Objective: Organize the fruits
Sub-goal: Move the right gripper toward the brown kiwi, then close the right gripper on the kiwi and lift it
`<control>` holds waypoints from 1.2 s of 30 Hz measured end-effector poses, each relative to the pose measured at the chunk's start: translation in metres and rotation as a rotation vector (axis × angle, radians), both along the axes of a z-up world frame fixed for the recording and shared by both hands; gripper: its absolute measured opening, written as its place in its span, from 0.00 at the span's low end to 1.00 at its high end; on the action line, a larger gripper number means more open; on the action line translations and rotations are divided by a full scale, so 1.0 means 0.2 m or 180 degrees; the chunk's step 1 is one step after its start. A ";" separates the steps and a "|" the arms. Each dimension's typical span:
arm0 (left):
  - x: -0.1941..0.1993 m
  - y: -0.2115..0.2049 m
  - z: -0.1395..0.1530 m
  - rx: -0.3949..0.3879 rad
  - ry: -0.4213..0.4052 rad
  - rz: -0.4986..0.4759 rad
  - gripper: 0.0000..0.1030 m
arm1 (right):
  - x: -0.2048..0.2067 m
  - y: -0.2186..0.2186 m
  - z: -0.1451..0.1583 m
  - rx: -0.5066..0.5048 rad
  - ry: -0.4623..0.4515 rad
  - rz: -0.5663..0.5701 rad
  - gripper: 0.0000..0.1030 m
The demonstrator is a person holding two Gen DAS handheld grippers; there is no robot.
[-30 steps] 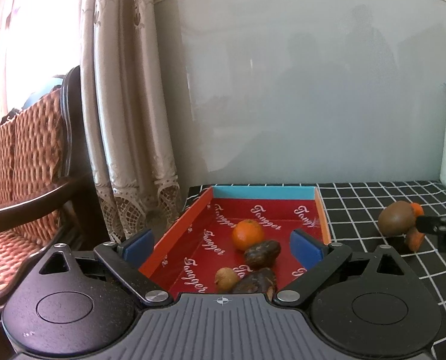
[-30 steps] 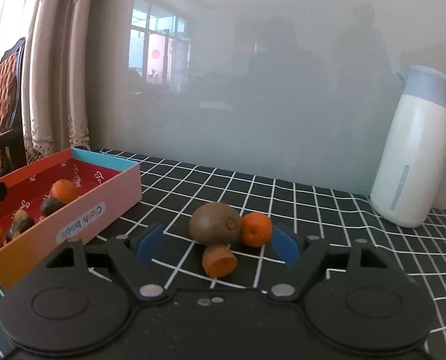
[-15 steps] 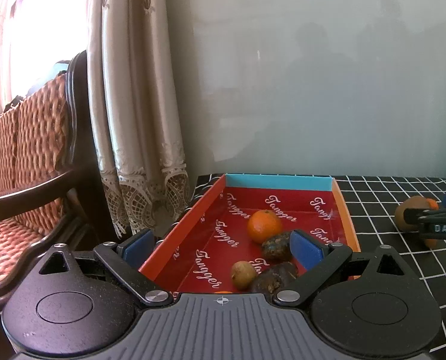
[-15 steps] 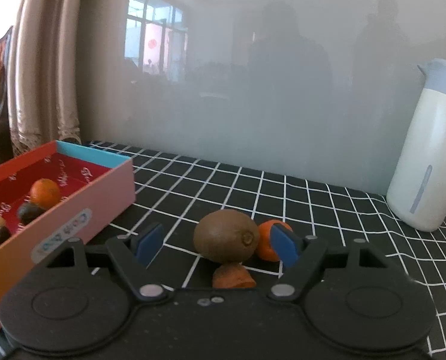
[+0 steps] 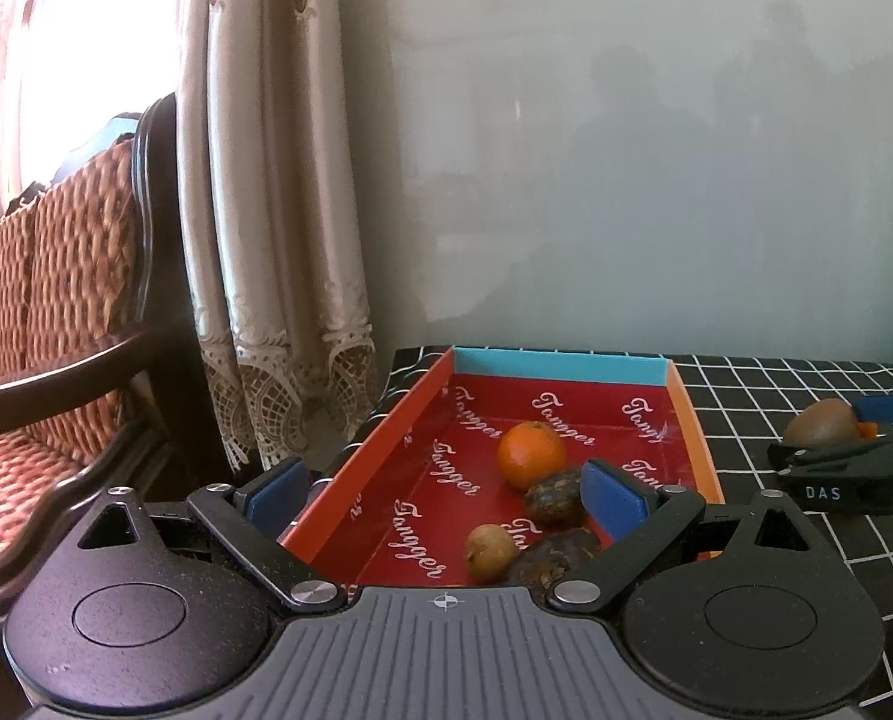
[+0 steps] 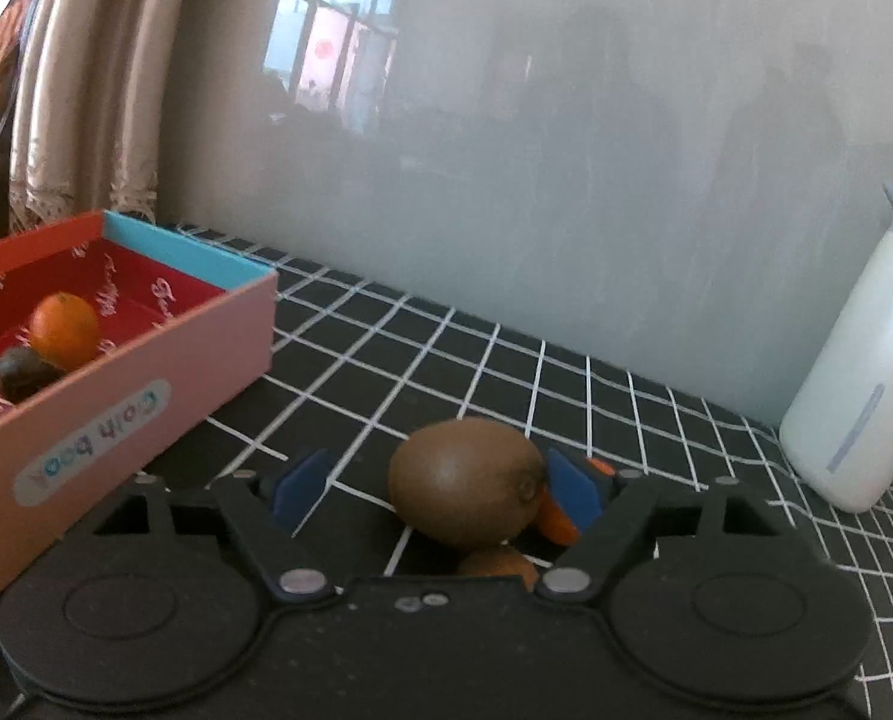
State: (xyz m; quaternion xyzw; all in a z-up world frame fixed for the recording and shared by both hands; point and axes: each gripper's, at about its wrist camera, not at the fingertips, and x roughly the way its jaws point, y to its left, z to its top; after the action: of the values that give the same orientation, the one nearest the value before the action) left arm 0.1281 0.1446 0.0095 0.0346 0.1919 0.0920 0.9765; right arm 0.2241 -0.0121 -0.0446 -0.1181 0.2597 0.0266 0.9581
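Nearest in the right wrist view, the right gripper (image 6: 434, 489) has its blue-padded jaws opening around a brown, fuzzy, oval kiwi (image 6: 467, 483) that sits on the black surface with a white grid pattern (image 6: 626, 420). The right pad (image 6: 572, 489) is close against the kiwi's side, while the left pad stands clear of it. Just below the kiwi a small brownish-orange fruit (image 6: 497, 563) pokes out, and a small orange fruit (image 6: 557, 519) shows beside the right pad.

In the left wrist view the left gripper (image 5: 443, 489) hangs with its jaws spread wide over the near end of the open cardboard box with a red printed lining (image 5: 386, 450), pinching nothing. Close to its fingers lie a dark, wrinkled fruit (image 5: 551, 558), a small tan round fruit (image 5: 491, 552) and a second dark fruit (image 5: 554, 495). Just behind those rests a round orange mandarin (image 5: 530, 455).

Farther right on the surface stands a white insulated jug with a grey lid (image 6: 860, 384). Beyond the box hangs a beige lace-edged curtain (image 5: 266, 210), with a dark wooden chair with woven orange cushions (image 5: 56, 300) at the left. A pale grey glossy wall panel (image 6: 566, 150) closes the back.
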 end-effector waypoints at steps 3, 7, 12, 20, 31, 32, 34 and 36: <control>0.00 0.00 0.00 0.0012 0.0007 0.0010 0.94 | 0.05 -0.02 -0.01 0.0088 0.0132 -0.0028 0.73; 0.00 0.01 0.00 0.0005 0.0003 0.0036 0.94 | 0.08 -0.04 -0.02 0.0147 0.0171 -0.0076 0.60; 0.00 0.02 0.00 0.0002 0.0007 0.0036 0.94 | 0.10 -0.02 -0.03 0.0064 0.0233 -0.0044 0.68; 0.00 0.02 0.00 0.0016 0.0012 0.0050 0.94 | 0.09 -0.06 -0.01 0.0247 0.0182 -0.0054 0.60; -0.01 0.00 0.01 0.0063 0.0000 0.0054 0.94 | -0.07 -0.05 0.15 0.0315 -0.0173 0.0176 0.60; -0.01 0.00 0.01 0.0072 -0.0003 0.0057 0.94 | -0.09 -0.03 0.18 0.0353 -0.0214 0.0221 0.60; -0.02 0.00 0.01 0.0087 -0.0003 0.0067 0.94 | -0.13 0.00 0.24 0.0428 -0.0276 0.0302 0.60; -0.03 0.01 0.02 0.0095 -0.0015 0.0074 0.94 | -0.17 0.05 0.29 0.0498 -0.0325 0.0437 0.60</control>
State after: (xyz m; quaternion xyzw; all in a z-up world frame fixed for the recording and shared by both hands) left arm 0.1221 0.1468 0.0138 0.0467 0.1887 0.1063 0.9752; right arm 0.1909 -0.0022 0.0139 -0.0616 0.1990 0.1064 0.9723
